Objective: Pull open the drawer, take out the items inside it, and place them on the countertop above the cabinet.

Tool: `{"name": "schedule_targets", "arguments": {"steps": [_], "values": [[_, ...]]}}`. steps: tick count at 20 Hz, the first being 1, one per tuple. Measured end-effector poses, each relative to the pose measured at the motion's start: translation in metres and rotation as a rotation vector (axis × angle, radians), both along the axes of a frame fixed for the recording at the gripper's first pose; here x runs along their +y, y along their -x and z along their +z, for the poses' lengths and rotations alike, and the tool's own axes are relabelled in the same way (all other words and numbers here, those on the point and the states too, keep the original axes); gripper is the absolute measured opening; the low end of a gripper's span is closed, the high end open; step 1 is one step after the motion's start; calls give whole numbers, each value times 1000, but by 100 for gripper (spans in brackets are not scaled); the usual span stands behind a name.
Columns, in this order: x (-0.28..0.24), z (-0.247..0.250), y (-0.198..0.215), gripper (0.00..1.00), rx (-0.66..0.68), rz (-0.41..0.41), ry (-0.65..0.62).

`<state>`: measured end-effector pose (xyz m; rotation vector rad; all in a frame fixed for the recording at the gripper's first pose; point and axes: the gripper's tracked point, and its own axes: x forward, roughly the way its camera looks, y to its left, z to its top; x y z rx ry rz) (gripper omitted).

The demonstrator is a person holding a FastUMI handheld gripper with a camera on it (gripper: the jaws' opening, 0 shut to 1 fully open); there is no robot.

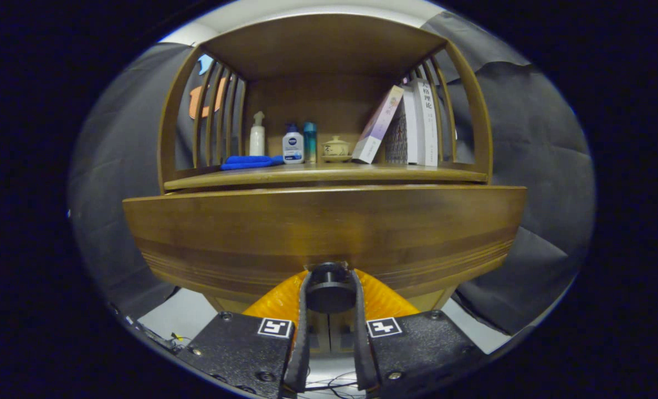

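Between the tongs (329, 288) sits the drawer knob (329, 289), both fingers clamped on it; best pull straight back, level, keeping the drawer (323, 233) from jamming.

Drawer front blocks the way ahead

Your gripper (330, 293) has both fingers pressed on the dark knob (329, 288), the drawer front (323, 233) filling mid-frame. Above, the countertop (318, 174) offers bare wood along its front edge; bottles (293, 145), cloth (250, 162), teapot (335, 148) and books (412, 124) crowd the back.
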<state>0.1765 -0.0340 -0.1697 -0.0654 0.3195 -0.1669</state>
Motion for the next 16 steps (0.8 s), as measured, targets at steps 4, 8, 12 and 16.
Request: {"name": "schedule_targets", "arguments": {"steps": [4, 8, 12, 16], "values": [[4, 2, 33, 36, 0, 19, -29], [6, -4, 65, 36, 0, 41, -37], [14, -7, 91, 36, 5, 64, -35], [15, -11, 110, 36, 11, 67, -55]]}}
